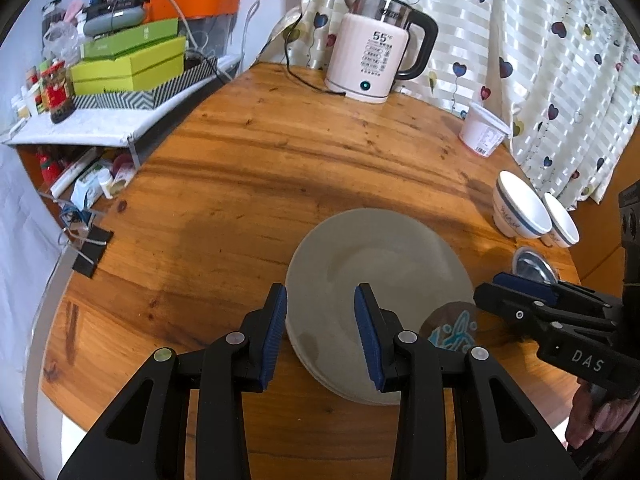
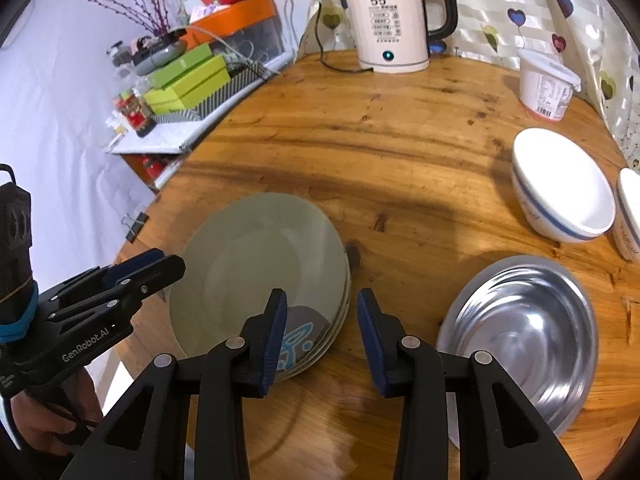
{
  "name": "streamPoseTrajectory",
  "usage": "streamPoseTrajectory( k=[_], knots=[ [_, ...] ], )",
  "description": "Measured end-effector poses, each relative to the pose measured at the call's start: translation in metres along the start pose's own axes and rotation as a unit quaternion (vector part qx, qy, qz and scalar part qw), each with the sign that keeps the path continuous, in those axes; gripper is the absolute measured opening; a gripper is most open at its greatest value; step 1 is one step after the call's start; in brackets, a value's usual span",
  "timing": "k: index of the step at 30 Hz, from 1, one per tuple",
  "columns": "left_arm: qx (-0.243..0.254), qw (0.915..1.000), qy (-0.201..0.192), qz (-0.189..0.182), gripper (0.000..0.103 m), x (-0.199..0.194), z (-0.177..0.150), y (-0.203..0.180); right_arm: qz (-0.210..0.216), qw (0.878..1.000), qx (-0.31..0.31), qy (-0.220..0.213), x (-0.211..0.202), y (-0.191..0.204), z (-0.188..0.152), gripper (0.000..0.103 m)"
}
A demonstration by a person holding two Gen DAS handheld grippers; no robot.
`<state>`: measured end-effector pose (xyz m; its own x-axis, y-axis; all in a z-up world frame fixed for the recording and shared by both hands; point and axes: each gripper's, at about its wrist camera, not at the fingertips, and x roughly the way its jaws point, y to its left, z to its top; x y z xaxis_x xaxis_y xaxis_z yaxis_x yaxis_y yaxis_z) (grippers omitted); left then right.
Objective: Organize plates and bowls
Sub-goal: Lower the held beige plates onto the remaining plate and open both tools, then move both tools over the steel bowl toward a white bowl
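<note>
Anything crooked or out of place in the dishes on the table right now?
The stack of pale green plates is uneven: the top plate sits shifted, exposing a patterned plate and lower rims at its near edge. No spill or breakage is visible.

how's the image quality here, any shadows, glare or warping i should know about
Left wrist view: fisheye bends the table edge and curtain; a broad dark shadow falls across the wood beside the plate stack. Right wrist view: same warping, the steel bowl shows streaky reflections and looks slightly smeared, and the kettle stays sharp enough to read its label.
</note>
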<state>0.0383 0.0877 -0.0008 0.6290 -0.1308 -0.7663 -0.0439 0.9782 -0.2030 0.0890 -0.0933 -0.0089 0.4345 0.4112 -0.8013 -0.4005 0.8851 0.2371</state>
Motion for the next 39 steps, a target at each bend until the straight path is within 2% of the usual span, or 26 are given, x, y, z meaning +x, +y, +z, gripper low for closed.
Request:
streamPoseTrajectory(
  k=[5, 9, 22, 39],
  knots=[
    [0.013, 0.9999, -0.010, -0.003, 0.036, -0.008, 0.003, -0.012, 0.003, 1.000, -0.003, -0.021, -0.020, -0.002, -0.002, 0.036],
    [0.023, 0.9996, -0.011, -0.012, 0.036, -0.010, 0.004, -0.023, 0.008, 1.000, -0.003, -0.030, -0.031, -0.006, -0.006, 0.042],
    [0.049, 0.9981, -0.008, -0.037, 0.036, -0.008, 0.004, -0.054, 0.019, 0.999, -0.005, -0.049, -0.053, -0.019, -0.019, 0.050],
    [0.070, 0.9960, 0.003, -0.055, 0.036, 0.002, 0.010, -0.075, -0.018, 0.997, 0.054, -0.058, -0.070, -0.070, -0.028, 0.050]
  ],
)
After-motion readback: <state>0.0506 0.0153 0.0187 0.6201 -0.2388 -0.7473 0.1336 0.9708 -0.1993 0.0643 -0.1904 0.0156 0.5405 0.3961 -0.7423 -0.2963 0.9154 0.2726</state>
